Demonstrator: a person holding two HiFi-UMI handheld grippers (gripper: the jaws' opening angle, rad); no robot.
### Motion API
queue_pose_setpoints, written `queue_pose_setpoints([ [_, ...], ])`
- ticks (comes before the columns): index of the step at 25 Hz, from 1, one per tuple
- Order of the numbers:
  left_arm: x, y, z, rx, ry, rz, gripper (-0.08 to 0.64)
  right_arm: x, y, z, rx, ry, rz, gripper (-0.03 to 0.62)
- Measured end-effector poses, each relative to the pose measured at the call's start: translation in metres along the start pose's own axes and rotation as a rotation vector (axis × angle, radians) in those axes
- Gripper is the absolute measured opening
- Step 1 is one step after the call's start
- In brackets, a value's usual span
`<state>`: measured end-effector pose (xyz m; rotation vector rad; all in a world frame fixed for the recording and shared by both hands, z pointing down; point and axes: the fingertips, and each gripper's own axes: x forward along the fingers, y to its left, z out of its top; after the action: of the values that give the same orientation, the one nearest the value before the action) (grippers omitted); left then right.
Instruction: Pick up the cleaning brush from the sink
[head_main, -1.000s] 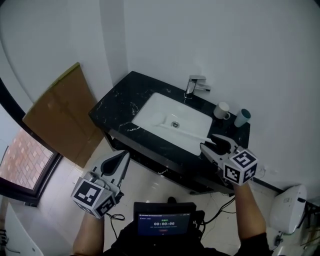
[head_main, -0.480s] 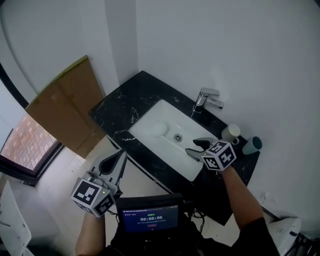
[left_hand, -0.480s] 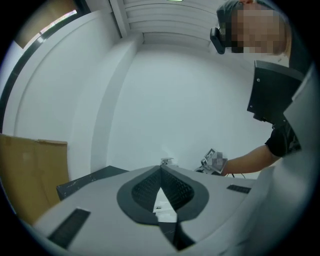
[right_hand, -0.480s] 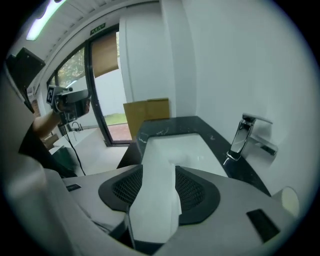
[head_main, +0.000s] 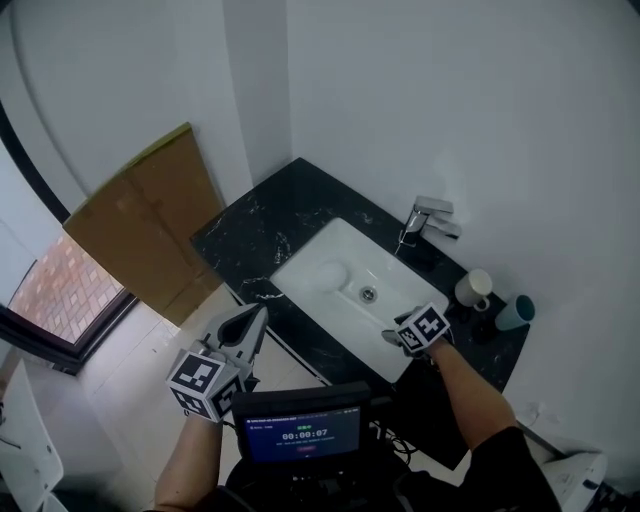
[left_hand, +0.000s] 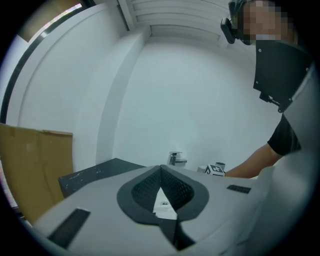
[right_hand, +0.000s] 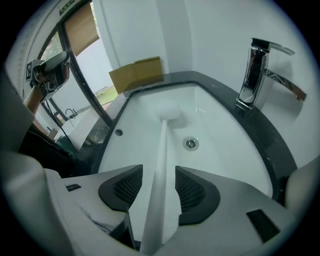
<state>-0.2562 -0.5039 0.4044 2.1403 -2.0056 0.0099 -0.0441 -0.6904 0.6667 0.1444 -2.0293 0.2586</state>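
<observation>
Daylight on both sides of the cleaning brush (right_hand: 161, 150) handle: right claw (right_hand: 158, 175) spread apart, straddling, not yet pinching. Lying flat in the white sink (head_main: 352, 248), long axis straight out from the claw, handle end toward the counter's (head_main: 250, 225) right end, rounded head toward its left end, past the drain (right_hand: 190, 144). Slim, smooth white plastic by the look of it, against glossy white basin: low contrast, probably slippery. Looks like a plain squeeze next, nothing more to line up. Ribbed dark pads (right_hand: 124, 187) ready either side. Left claw (head_main: 257, 314) well off the counter's front edge, closed to a point on nothing. Square chrome tap (right_hand: 255, 75) at the back edge, black marbled stone all round.
</observation>
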Motion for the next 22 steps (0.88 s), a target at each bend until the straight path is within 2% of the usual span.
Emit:
queue_pose_setpoints([
  [4, 0.001, 0.004, 0.002, 0.001, -0.012, 0.005, 0.011, 0.015, -0.004, -0.012, -0.022, 0.077, -0.032, 0.210],
  [6, 0.002, 0.006, 0.002, 0.009, -0.010, 0.008, 0.011, 0.018, -0.007, -0.011, -0.023, 0.082, -0.047, 0.150],
  [11, 0.005, 0.008, 0.004, 0.021, -0.010, 0.010, 0.011, 0.027, -0.004, -0.015, -0.028, 0.153, -0.044, 0.146],
  [13, 0.005, 0.006, 0.002, 0.025, -0.009, 0.004, 0.011, 0.030, -0.003, -0.017, -0.023, 0.171, -0.057, 0.087],
  [22, -0.002, 0.007, 0.007, 0.016, -0.025, 0.017, 0.011, 0.018, -0.011, -0.013, 0.003, 0.118, -0.104, 0.083],
])
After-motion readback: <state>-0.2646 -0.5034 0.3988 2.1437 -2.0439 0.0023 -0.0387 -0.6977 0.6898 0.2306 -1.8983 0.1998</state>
